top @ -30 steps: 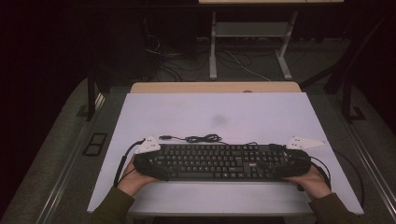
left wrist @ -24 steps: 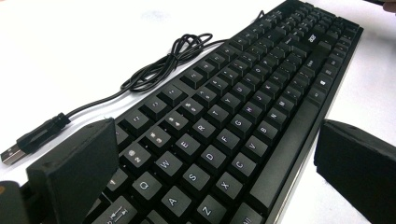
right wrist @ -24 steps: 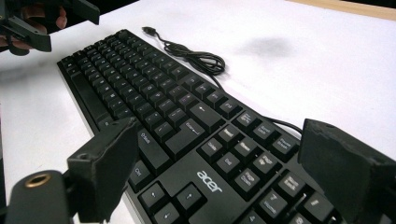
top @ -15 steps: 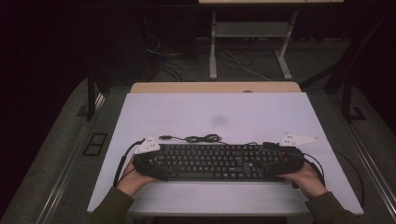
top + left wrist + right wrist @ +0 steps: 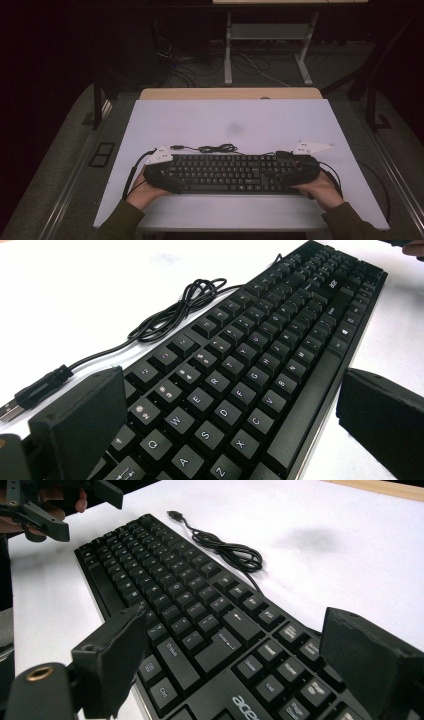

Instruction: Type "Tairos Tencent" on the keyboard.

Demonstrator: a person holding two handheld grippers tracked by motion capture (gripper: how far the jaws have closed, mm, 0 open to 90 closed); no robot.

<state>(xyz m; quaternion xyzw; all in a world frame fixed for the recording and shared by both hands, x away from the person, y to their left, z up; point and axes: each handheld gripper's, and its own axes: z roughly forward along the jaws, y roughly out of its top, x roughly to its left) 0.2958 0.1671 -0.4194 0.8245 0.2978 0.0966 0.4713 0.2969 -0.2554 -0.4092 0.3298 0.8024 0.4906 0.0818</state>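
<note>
A long black plastic computer keyboard (image 5: pixel 230 173) is lying flat on the white counter (image 5: pixel 235 120), towards the six o'clock edge as the high view shows it, with its thin black cord (image 5: pixel 212 148) sitting bunched just beyond its far edge, toward twelve o'clock.

The left hand-held gripper (image 5: pixel 162 172) is straddling the keyboard's nine o'clock end. In the left gripper view its jaws are standing spread, one on either side of the keyboard's depth and apparently clear of the edges, so it seems to be clamping nothing.

The right hand-held gripper (image 5: pixel 295 169) is doing the same at the three o'clock end, jaws spread over the numeric-pad side in the right gripper view, apparently without pinching the casing.

Judging by this, the work is sitting at its bracketing stage: both ends are being framed, and the keyboard is resting fully on the counter. Closing on the two ends and any lifting or shifting appear to be what is left.
</note>
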